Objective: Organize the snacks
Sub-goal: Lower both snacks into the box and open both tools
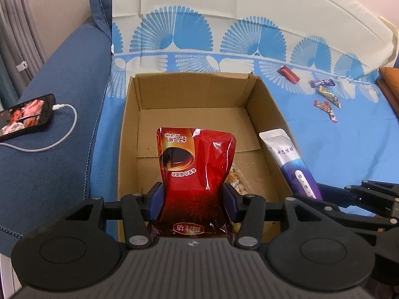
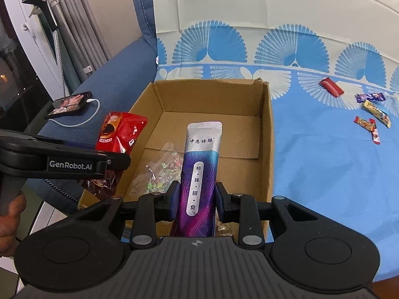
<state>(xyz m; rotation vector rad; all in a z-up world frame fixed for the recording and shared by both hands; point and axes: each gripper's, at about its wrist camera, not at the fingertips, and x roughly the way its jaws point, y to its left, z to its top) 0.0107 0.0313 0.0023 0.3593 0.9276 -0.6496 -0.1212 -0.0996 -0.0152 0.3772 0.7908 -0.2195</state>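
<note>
**Two packets held over an open carton**

The cardboard box (image 1: 199, 114) stands open on the blue patterned sheet (image 1: 324, 137), flaps gone, its far wall at 12 o'clock. On its floor near the front wall lies a clear bag of small sweets (image 2: 159, 172), and a little more wrapped candy shows just under the right gripper; the far half of the floor is bare cardboard.

The left gripper (image 1: 193, 199) is clenched on a red pouch (image 1: 197, 164), which stands up between the pads above the box's near-left part. The right gripper (image 2: 197, 200) is clamped on a silver and purple stick packet (image 2: 199, 172), held upright over the front middle of the box. In the left view that packet leans at 3 o'clock, by the right wall.

Outside the box, at 2 o'clock on the sheet, loose sweets lie well apart from the carton: a red bar (image 2: 331, 87), a purple candy (image 2: 370, 97), a yellow candy (image 2: 377, 113) and a red-ended wrapper (image 2: 369, 127). Open sheet runs between them and the right wall. At 9 o'clock, a phone (image 1: 25, 117) with a white cable (image 1: 62, 129) rests on the blue sofa arm (image 1: 62, 74).
</note>
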